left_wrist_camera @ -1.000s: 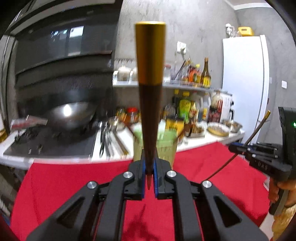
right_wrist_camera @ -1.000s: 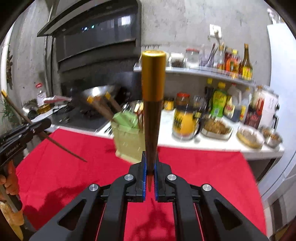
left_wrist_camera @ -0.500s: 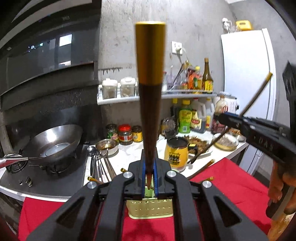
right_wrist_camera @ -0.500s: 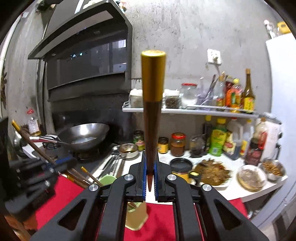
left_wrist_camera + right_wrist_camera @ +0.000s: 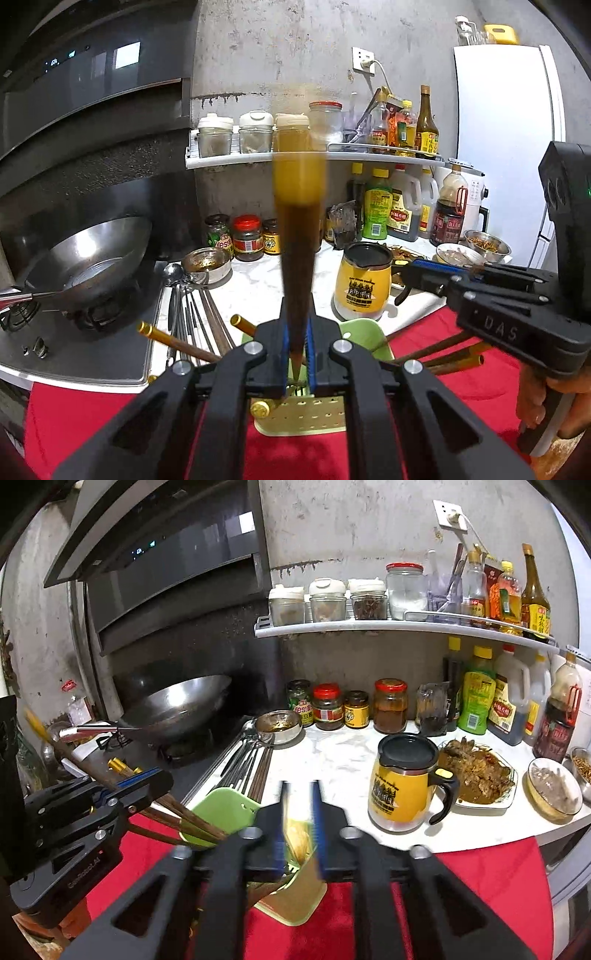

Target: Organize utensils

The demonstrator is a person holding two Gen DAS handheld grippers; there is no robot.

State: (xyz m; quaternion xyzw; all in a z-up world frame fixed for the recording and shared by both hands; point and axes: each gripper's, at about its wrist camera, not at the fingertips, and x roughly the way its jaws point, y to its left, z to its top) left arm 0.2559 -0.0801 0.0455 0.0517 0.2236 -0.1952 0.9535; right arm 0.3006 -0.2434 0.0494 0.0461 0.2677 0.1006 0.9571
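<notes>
Jar (image 5: 220,240), far left on tabletop (image 5: 258,284): green label reading "Yes!"; neighbouring labels too small to read.
Chopsticks (image 5: 173,341): gold-capped, brown, leaning out of holder on both sides.
Holder (image 5: 364,334): green, perforated front, on red cloth right under both tongs.
Left tongs (image 5: 296,325): clamped narrow on one chopstick (image 5: 297,266) near its tip, cap up, tip just over holder.
Handling: light, stiff, smooth taper, likely slippery; best pinched on brown shaft, not glossy cap; likely to swing if held at the very tip.
Mug (image 5: 364,286): yellow, black print, unreadable.
Right tongs (image 5: 300,794): parted narrowly, blurred; gold-brown streak low between pads, no firm hold seen.
Writing: "DAS" on right tongs' body; what looks like "GenRobot.AI" on left.
</notes>
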